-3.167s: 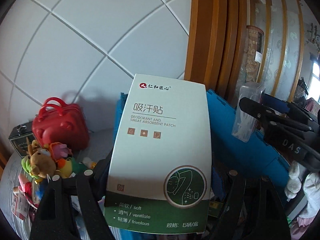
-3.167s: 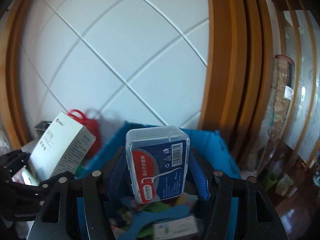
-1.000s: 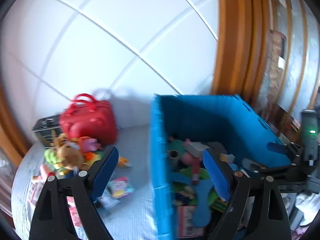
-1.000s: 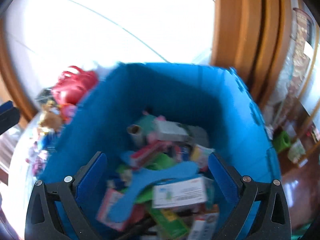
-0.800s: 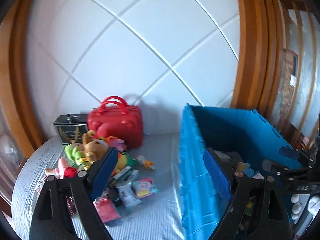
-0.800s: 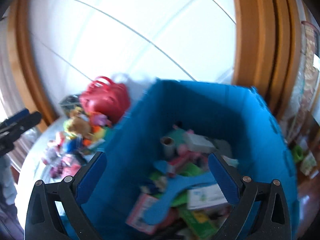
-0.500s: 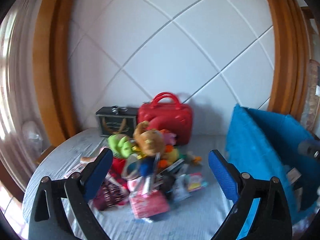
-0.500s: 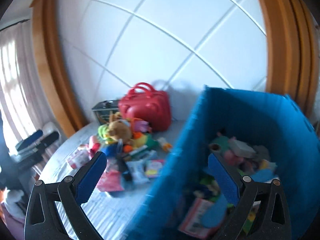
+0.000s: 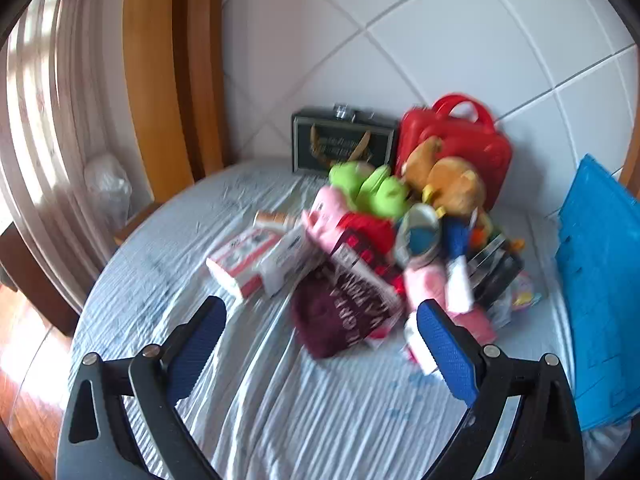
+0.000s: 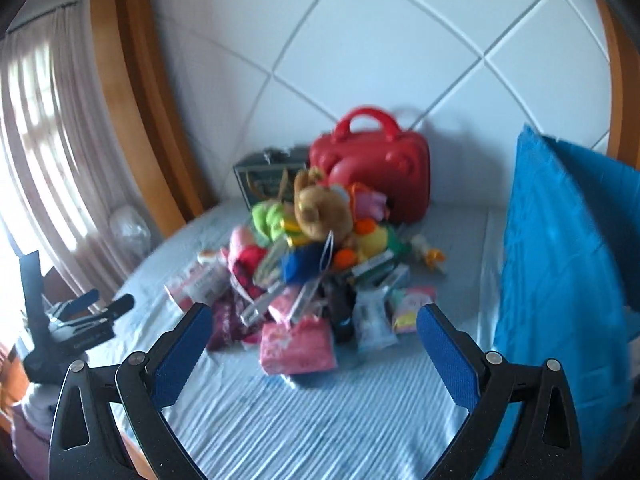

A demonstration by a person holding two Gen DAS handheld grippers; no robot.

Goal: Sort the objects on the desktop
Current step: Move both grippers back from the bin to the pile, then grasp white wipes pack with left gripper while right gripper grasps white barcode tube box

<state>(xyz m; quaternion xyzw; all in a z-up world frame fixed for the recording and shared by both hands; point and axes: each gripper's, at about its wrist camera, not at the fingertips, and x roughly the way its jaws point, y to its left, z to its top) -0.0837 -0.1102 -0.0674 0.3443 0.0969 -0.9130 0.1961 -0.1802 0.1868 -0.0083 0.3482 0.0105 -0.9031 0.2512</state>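
A heap of small objects lies on the striped tablecloth (image 9: pixel 304 412): a maroon packet (image 9: pixel 344 316), a red-and-white box (image 9: pixel 244 256), a green plush (image 9: pixel 372 188), a brown plush (image 9: pixel 452 184) and a pink packet (image 10: pixel 298 344). My left gripper (image 9: pixel 320 320) hovers open in front of the maroon packet, with nothing between its blue pads. My right gripper (image 10: pixel 314 320) is open too, just short of the pink packet and holding nothing. The blue crate (image 10: pixel 560 260) stands to the right of the heap.
A red carry case (image 9: pixel 460 140) and a dark tin box (image 9: pixel 344 144) stand behind the heap against the white panelled wall. The round table's edge curves along the left, with a curtain and wooden frame beyond. The left gripper (image 10: pixel 110 300) shows at the right wrist view's left edge.
Both grippers swung left and down, from over the blue crate to the heap on the table. The white-green box and the clear floss case they held earlier are gone from the jaws.
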